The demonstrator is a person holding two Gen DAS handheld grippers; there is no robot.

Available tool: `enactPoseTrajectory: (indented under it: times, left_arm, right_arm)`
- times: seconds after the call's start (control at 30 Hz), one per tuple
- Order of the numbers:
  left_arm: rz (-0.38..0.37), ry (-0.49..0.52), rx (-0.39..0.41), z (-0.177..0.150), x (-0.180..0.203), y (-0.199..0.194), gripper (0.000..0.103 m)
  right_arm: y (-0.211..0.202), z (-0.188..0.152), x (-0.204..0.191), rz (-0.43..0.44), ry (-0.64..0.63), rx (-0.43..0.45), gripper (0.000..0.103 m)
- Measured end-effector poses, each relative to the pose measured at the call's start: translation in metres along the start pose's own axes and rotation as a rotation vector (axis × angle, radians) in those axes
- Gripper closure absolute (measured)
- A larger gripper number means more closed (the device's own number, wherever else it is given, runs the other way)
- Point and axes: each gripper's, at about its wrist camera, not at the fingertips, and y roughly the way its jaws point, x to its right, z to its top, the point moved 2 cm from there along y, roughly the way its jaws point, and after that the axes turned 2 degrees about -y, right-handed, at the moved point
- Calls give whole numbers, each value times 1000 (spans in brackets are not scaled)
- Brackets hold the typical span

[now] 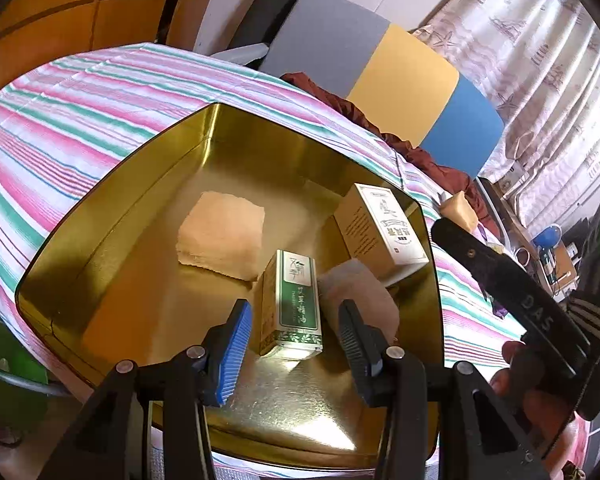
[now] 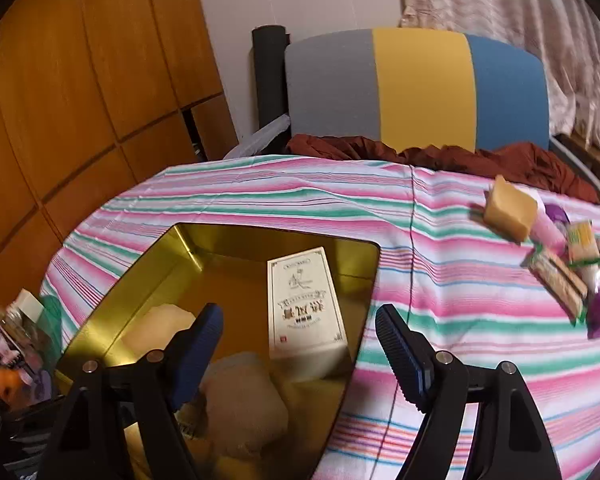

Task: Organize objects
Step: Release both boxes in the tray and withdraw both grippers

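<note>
Left claw (image 1: 294,342) angled down into the gold tin (image 1: 112,216), jaws apart around the green box (image 1: 294,304), not gripping; right claw (image 2: 300,344) wide, empty, tilted over the tin's edge.

A striped tablecloth (image 2: 260,192) covered the table. At twelve o'clock stood a grey, yellow and blue chair (image 2: 416,88); wooden cupboards (image 2: 80,80) at ten, patterned curtains (image 2: 500,0) at two.

The left wrist view looks steeply down from close above into the gold tin (image 1: 112,208), along its own tool (image 1: 296,344). The right wrist view sits beside it, tilted down less, over the tin's (image 2: 140,264) edge and the striped counter (image 2: 440,280). Both share the tin, the white box (image 1: 384,228) (image 2: 304,300) and the chair (image 1: 404,76) (image 2: 420,88).
</note>
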Motion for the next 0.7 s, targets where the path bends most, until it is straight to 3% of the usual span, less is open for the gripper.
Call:
enactPoseTrajectory:
  times: [0.37,0.7]
  left_arm:
    - [-22,71,14,-10,17,-7,58]
    - [-61,138,66,-21,40,-21,58]
  right_arm:
    - [-29,-15,16,-35,4,29,21]
    - [-53,-32,66,-119,49,46,21]
